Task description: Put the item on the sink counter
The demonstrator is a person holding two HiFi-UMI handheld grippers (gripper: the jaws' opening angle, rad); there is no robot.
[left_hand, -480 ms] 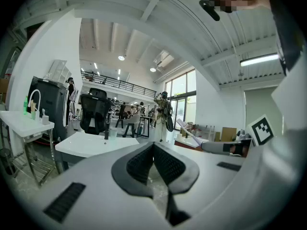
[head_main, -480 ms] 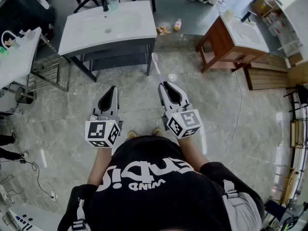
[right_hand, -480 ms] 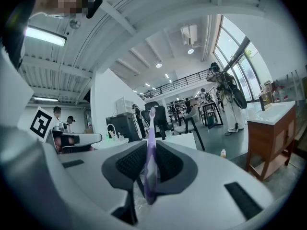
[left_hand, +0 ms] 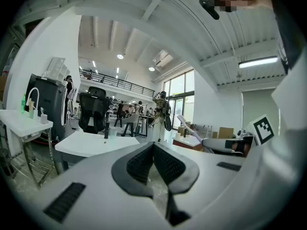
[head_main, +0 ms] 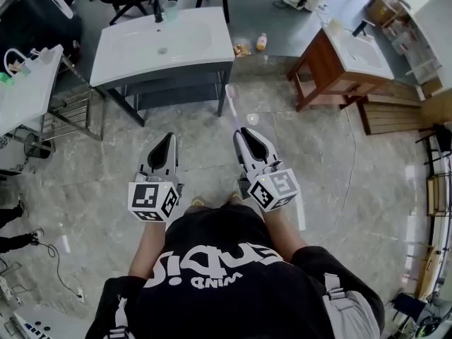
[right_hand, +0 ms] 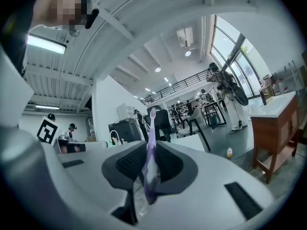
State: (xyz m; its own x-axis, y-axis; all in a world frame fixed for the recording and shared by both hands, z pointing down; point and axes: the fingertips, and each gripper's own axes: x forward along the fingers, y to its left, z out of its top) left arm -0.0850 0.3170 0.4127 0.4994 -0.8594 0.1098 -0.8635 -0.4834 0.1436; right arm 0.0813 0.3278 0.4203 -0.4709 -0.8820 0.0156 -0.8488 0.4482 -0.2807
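Head downward — gripper views toward sink counter (head_main: 215, 51).

Purple, likely toothbrush (head_main: 229, 103), clamped in right claw (head_main: 241, 134), pointing ahead

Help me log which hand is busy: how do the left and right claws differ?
The right claw is shut on a purple toothbrush; the left claw is shut on nothing. The toothbrush sticks out ahead of the right claw; nothing extends past the left claw. Both point toward the white sink counter.
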